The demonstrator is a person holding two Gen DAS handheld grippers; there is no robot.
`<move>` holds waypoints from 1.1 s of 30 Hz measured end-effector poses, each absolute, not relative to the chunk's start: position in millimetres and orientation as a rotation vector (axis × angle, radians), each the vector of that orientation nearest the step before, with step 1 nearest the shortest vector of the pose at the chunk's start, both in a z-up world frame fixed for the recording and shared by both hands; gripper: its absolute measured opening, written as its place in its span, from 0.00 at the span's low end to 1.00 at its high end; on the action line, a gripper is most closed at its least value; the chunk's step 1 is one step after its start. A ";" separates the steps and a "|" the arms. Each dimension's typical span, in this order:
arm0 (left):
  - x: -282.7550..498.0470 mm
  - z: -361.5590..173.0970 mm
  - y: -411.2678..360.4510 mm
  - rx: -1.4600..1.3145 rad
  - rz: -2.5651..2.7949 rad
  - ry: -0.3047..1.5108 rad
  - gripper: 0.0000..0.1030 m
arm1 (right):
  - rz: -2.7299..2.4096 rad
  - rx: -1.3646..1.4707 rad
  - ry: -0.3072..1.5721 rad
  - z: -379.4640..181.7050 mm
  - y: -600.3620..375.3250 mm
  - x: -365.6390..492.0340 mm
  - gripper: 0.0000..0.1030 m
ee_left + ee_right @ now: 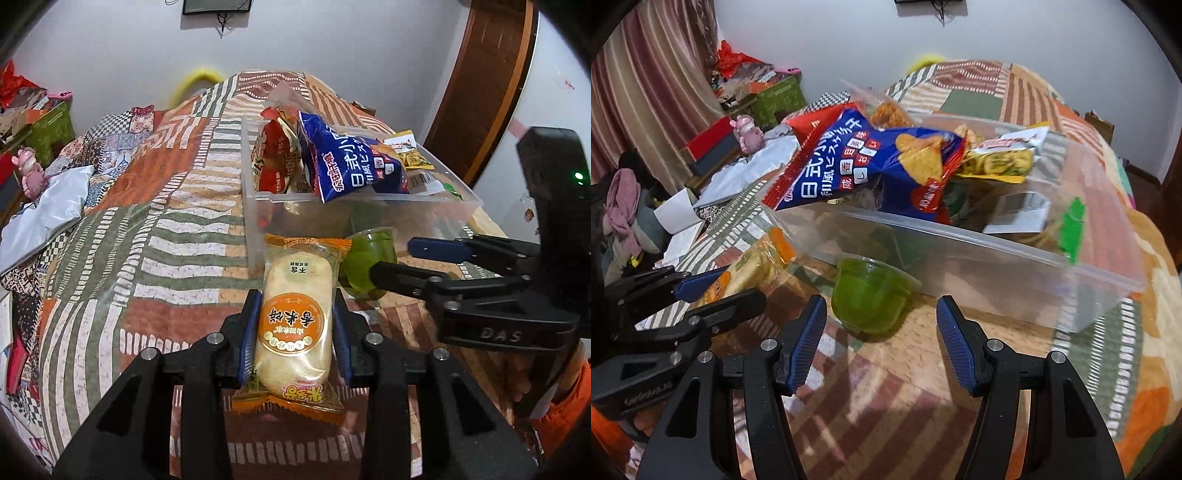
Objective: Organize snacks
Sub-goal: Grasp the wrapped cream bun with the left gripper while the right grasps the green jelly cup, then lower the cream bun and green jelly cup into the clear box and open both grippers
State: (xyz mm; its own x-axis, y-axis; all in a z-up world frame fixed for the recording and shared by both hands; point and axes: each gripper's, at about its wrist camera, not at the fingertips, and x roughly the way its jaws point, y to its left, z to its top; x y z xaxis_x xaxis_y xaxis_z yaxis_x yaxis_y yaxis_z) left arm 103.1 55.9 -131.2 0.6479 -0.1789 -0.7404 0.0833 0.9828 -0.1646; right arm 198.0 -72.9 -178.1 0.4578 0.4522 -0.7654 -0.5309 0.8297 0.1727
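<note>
Jaws of our left gripper are clamping the rice cracker packet above the bedspread, before the clear bin. Right gripper jaws are gaping empty just short of the green jelly cup; next, we are judging, they need to straddle and pinch it.

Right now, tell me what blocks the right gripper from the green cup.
Nothing visible does. The right gripper stands open with the green cup just ahead of its fingertips, only bare quilt between. The clear bin sits behind the cup, not in front.
</note>
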 end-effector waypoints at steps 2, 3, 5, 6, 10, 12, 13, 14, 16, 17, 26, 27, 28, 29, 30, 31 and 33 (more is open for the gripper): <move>104.1 -132.8 57.6 -0.123 -0.154 0.849 0.34 | 0.610 -0.099 0.920 -179.4 -69.2 199.8 0.57; 104.8 -134.2 58.7 -0.126 -0.156 0.848 0.34 | 0.611 -0.102 0.925 -180.4 -67.4 200.5 0.57; 105.8 -135.9 59.7 -0.135 -0.159 0.850 0.34 | 0.614 -0.110 0.940 -184.1 -62.9 202.4 0.56; 106.2 -136.7 60.8 -0.141 -0.160 0.852 0.34 | 0.611 -0.114 0.948 -186.1 -60.9 203.5 0.55; 107.2 -139.7 65.4 -0.154 -0.155 0.857 0.34 | 0.621 -0.100 0.978 -192.8 -58.2 207.0 0.51; 107.5 -141.2 67.2 -0.156 -0.150 0.860 0.34 | 0.628 -0.086 0.982 -192.6 -59.8 206.5 0.51; 107.3 -141.6 67.9 -0.158 -0.147 0.863 0.34 | 0.629 -0.084 0.982 -192.1 -61.3 206.4 0.51; 106.9 -142.2 68.5 -0.160 -0.146 0.864 0.34 | 0.631 -0.083 0.981 -191.7 -61.9 205.8 0.51; 104.7 -141.1 68.9 -0.161 -0.141 0.862 0.34 | 0.638 -0.088 0.976 -190.3 -62.7 203.5 0.47; 103.4 -139.5 68.8 -0.161 -0.138 0.858 0.34 | 0.632 -0.096 0.970 -189.8 -59.8 203.6 0.47; 86.1 -117.3 71.6 -0.160 -0.120 0.812 0.34 | 0.634 -0.100 0.920 -176.9 -70.4 188.7 0.46; 84.6 -114.1 71.0 -0.159 -0.117 0.805 0.34 | 0.636 -0.095 0.913 -174.8 -72.4 186.2 0.46; 83.1 -110.6 70.1 -0.159 -0.116 0.798 0.34 | 0.637 -0.093 0.907 -172.7 -74.4 185.1 0.46; 81.7 -106.1 69.5 -0.160 -0.115 0.790 0.34 | 0.637 -0.092 0.901 -170.8 -76.2 183.4 0.46; 80.1 -102.9 69.5 -0.160 -0.116 0.782 0.34 | 0.635 -0.091 0.890 -168.0 -78.5 181.1 0.46; 78.3 -98.0 68.1 -0.159 -0.116 0.772 0.34 | 0.634 -0.088 0.878 -164.3 -81.5 178.4 0.46; 76.5 -91.3 65.5 -0.159 -0.117 0.756 0.34 | 0.636 -0.076 0.859 -157.5 -87.2 176.4 0.46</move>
